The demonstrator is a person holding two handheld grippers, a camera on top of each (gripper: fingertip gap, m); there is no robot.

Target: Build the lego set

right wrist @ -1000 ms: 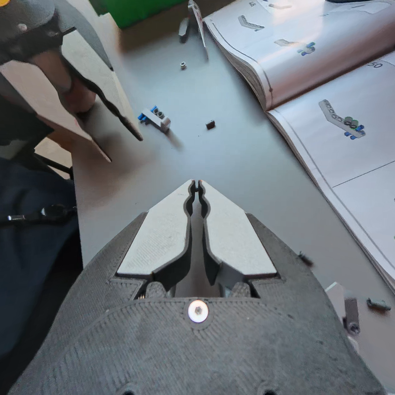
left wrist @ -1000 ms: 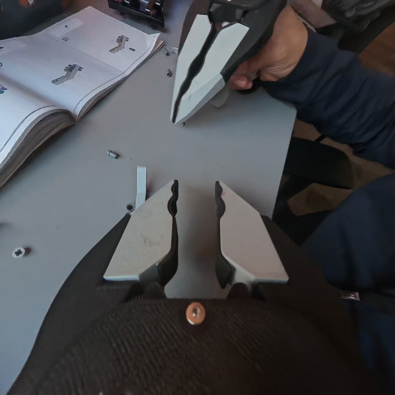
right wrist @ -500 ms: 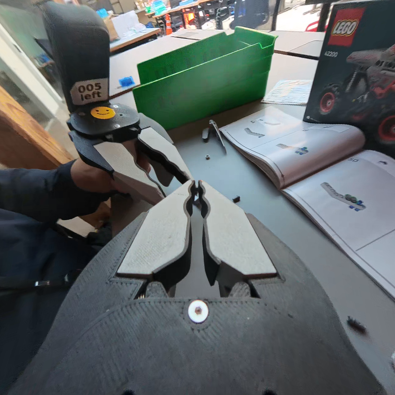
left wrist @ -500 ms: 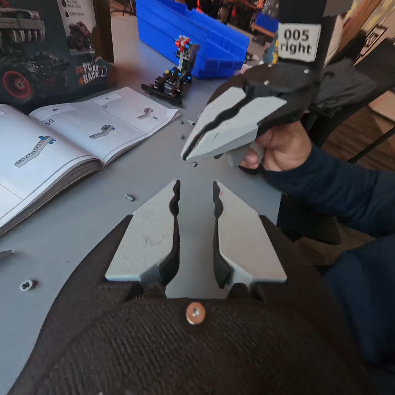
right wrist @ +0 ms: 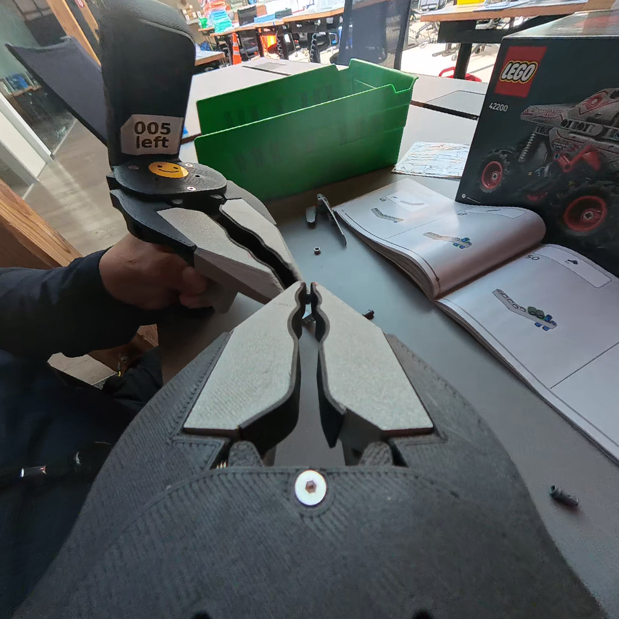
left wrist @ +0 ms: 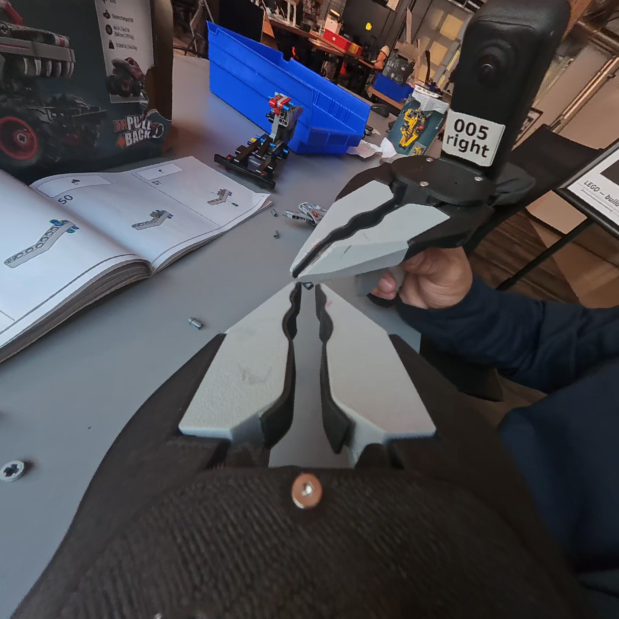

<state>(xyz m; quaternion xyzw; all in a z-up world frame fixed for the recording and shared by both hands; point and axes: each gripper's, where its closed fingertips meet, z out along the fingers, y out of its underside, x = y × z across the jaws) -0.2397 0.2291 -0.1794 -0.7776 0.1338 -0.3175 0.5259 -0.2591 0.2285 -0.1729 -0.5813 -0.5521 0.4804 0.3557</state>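
Observation:
My right gripper [right wrist: 307,288] is shut on a small black pin [left wrist: 307,285] and holds it above the grey table [left wrist: 100,385]. It shows in the left wrist view [left wrist: 295,273], pointing down-left, tip to tip with my left gripper [left wrist: 306,288]. The left jaws are drawn in to a narrow gap, one tip on each side of the pin. The left gripper also shows in the right wrist view [right wrist: 294,279]. The part-built black model [left wrist: 264,147] stands at the back. The open instruction booklet [left wrist: 100,227] lies to the left.
A blue bin [left wrist: 268,83] and the set's box [left wrist: 67,83] stand behind the booklet. A green bin [right wrist: 301,134] stands at the far side in the right wrist view. Loose pins [left wrist: 195,322] and grey parts [left wrist: 306,212] lie about. The table edge [left wrist: 413,331] is at the right. The tips of both grippers are at nearly the same place.
Both grippers have risen and tilted up from the table and come together tip to tip. The left jaws have narrowed from wide open to a small gap around the pin.

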